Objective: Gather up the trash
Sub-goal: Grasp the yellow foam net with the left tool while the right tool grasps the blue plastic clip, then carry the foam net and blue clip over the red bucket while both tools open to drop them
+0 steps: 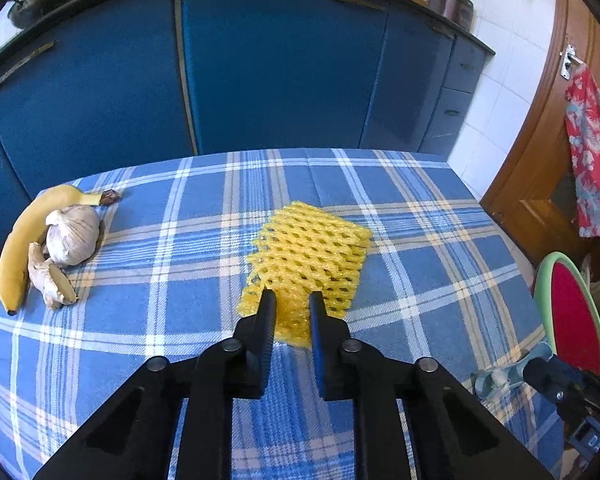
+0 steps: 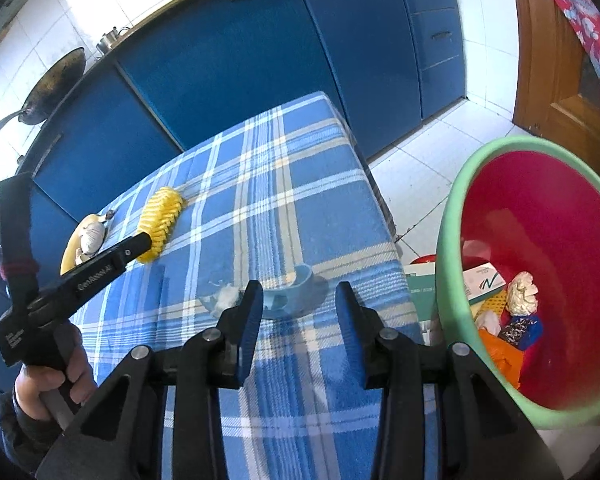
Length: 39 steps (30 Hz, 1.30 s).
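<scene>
Your left gripper is clamped on the near edge of the yellow foam net, which bunches up between its fingers while the rest lies flat on the checked tablecloth beyond the tips. Your right gripper stands apart and holds nothing: the broken blue cup sits just past its fingertips, in line with the gap, with a small white scrap touching the left fingertip, and the red bin lies off to its right.
</scene>
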### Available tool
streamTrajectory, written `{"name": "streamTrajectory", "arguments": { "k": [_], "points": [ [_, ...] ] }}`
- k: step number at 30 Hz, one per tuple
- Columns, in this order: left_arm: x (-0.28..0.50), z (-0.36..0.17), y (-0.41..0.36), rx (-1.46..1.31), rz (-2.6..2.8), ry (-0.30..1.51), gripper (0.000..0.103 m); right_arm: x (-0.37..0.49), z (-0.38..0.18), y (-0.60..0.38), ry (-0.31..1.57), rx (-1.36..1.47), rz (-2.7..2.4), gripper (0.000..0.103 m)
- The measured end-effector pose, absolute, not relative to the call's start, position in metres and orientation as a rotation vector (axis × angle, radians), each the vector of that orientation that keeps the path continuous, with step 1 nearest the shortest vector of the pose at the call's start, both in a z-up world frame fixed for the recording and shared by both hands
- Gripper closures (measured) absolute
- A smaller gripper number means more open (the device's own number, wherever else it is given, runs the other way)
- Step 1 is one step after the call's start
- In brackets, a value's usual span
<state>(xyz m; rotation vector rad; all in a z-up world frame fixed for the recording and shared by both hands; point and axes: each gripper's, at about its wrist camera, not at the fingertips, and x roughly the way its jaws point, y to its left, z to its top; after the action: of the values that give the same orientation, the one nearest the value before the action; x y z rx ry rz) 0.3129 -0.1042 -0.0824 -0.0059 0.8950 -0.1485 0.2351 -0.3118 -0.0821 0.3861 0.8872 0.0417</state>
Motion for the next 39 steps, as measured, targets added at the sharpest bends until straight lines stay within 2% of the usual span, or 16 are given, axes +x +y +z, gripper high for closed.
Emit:
{"name": "streamTrajectory", "arguments": {
  "k": [3,5,8,22,39],
  "points": [
    [0.313,-0.082,-0.104,-0.011,-0.154,0.896,0.09,0.237,-0.083,-0.313,0.883,0.381,0.029,0.072],
    [0.311,-0.081,-0.103,-0.02,-0.164,0.897,0.09,0.238,-0.085,-0.315,0.885,0.383,0.023,0.085],
    [0.308,-0.078,-0.104,-0.025,-0.175,0.895,0.091,0.234,-0.082,-0.317,0.873,0.395,0.027,0.089],
    [0.271,-0.041,-0.13,-0.03,-0.272,0.837,0.091,0.189,-0.046,-0.334,0.766,0.416,0.008,0.089],
    [0.216,-0.002,-0.211,0.05,-0.451,0.767,0.091,0.117,-0.026,-0.421,0.649,0.52,-0.168,0.089]
  ]
}}
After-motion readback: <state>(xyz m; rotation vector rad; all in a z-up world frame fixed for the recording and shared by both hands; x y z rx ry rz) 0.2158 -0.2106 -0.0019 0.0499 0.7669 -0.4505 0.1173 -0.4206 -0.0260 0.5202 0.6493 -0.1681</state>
